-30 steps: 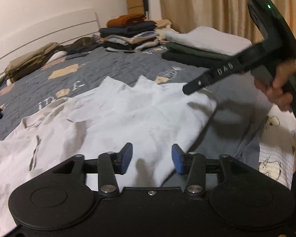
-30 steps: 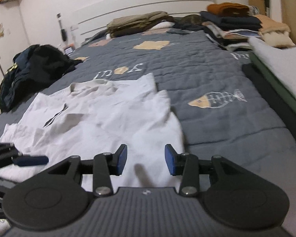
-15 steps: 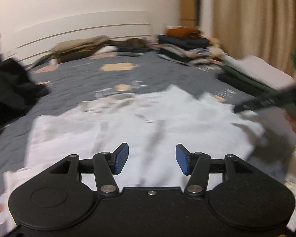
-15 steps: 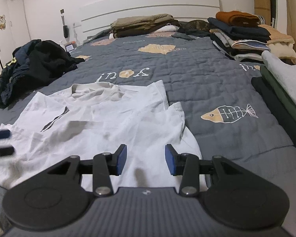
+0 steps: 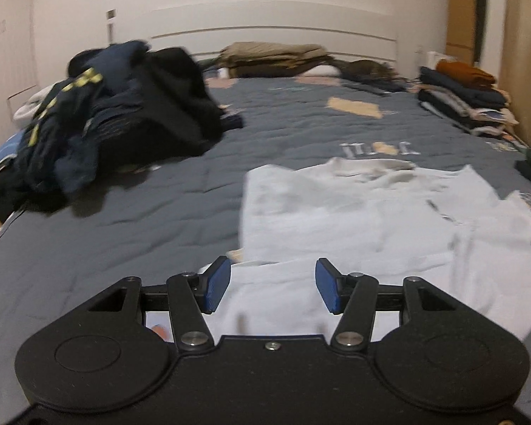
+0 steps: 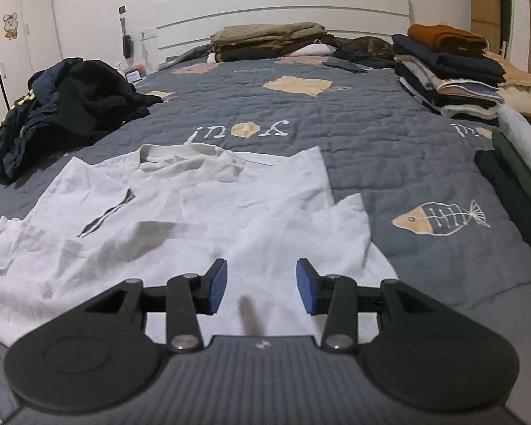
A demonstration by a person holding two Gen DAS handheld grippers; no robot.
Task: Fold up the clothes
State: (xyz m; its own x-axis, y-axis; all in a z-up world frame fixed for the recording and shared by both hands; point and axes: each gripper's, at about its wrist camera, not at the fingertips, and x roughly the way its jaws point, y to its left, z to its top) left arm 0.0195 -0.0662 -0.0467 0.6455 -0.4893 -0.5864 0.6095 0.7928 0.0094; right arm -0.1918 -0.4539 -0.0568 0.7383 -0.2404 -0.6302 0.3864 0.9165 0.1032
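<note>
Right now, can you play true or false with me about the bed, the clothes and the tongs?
1. The white T-shirt lies spread on the grey quilt. True.
2. The right tongs are squeezing the shirt. False: they are open, holding nothing.
3. A messy dark clothes pile sits on the bed. True.
4. The left tongs hold a sock. False: they are empty.
5. Folded stacks sit near the headboard. True.
</note>
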